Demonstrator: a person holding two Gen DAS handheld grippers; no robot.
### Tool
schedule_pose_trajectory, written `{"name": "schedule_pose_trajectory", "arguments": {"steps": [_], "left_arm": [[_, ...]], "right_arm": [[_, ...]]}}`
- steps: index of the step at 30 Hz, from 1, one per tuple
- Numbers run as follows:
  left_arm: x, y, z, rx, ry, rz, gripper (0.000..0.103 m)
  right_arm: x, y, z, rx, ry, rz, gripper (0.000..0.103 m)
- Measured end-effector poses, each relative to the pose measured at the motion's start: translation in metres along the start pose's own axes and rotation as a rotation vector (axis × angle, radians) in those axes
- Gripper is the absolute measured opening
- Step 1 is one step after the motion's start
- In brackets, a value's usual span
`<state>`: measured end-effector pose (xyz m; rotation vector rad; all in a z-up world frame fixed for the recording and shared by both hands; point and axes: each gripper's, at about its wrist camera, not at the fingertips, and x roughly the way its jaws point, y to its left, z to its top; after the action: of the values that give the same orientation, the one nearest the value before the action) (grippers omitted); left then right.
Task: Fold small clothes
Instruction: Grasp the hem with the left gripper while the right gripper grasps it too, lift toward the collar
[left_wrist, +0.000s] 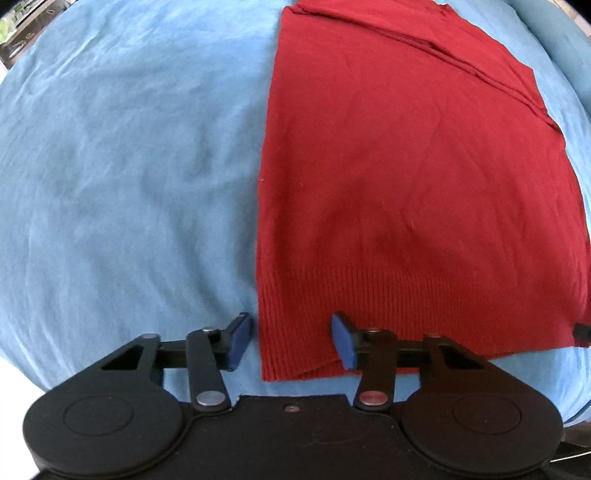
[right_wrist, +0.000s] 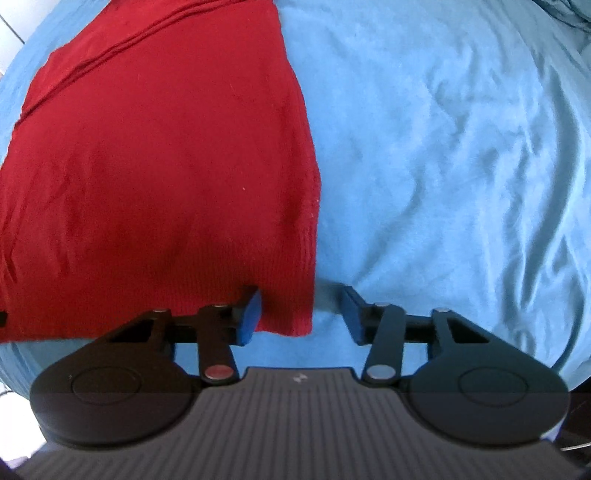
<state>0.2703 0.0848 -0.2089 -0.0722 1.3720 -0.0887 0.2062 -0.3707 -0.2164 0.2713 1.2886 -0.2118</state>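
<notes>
1. Red knit garment (left_wrist: 406, 177) lies flat on the light blue bedsheet (left_wrist: 110, 166). It looks already folded lengthwise, with fold ridges and seams running across its far end.
2. Your left gripper (left_wrist: 291, 341) points steeply down at the near left corner of the garment, right at the ribbed hem (left_wrist: 369, 295).
3. Left jaws stand partly open. The hem corner sits in the gap between them. One blue pad (left_wrist: 238, 341) is over the sheet just off the garment's left edge, the other blue pad (left_wrist: 343, 341) is over the ribbing.
4. Neither left pad presses the cloth together. No pinch ridge shows, and the fabric lies flat between them. Nothing is held.
5. From the right wrist view, the garment (right_wrist: 159, 166) fills the left half and the bedsheet (right_wrist: 443, 147) the right half.
6. Your right gripper (right_wrist: 301, 317) points down at the near right corner of the hem (right_wrist: 288, 295).
7. Right jaws are also partly open and straddle that corner. The left blue pad (right_wrist: 249, 319) is over the ribbing, the right blue pad (right_wrist: 352, 315) over bare sheet beside the edge.
8. No grip on the right either; the cloth there lies flat.
9. A dark tag or clip (left_wrist: 581, 334) sits at the hem edge far from the left gripper; I cannot tell what it is.
</notes>
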Motion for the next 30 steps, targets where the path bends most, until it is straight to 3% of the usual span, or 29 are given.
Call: {"name": "schedule_pose_trajectory", "arguments": {"steps": [2,3,4,5,10,17,24,30], "left_arm": [[0.001,-0.002,0.002,0.003,0.004,-0.006,0.031],[0.0,0.0,0.002,0.005,0.007,-0.01,0.017],[0.0,0.002,0.004,0.006,0.013,-0.018,0.011],[0.0,0.005,0.004,0.007,0.018,-0.016,0.01],[-0.013,0.003,0.009,0.0,0.029,-0.013,0.005],[-0.08,0.007,0.039,-0.091,-0.031,-0.045,0.005],[-0.151,-0.001,0.105,-0.162,-0.197,-0.093,0.005],[-0.162,-0.006,0.202,-0.145,-0.347,-0.144,0.005]], "right_arm": [[0.0,0.003,-0.001,-0.014,0.006,0.011,0.042],[0.0,0.004,-0.001,-0.023,0.01,0.016,0.034],[0.0,0.006,0.0,-0.028,0.015,0.022,0.029],[0.001,0.006,0.0,-0.027,0.02,0.029,0.022],[-0.011,0.003,0.01,-0.016,0.027,0.069,0.021],[-0.078,0.01,0.053,-0.003,0.013,0.154,0.021],[-0.141,0.036,0.141,0.024,-0.115,0.239,0.021],[-0.135,0.051,0.244,0.03,-0.25,0.299,0.021]]}}
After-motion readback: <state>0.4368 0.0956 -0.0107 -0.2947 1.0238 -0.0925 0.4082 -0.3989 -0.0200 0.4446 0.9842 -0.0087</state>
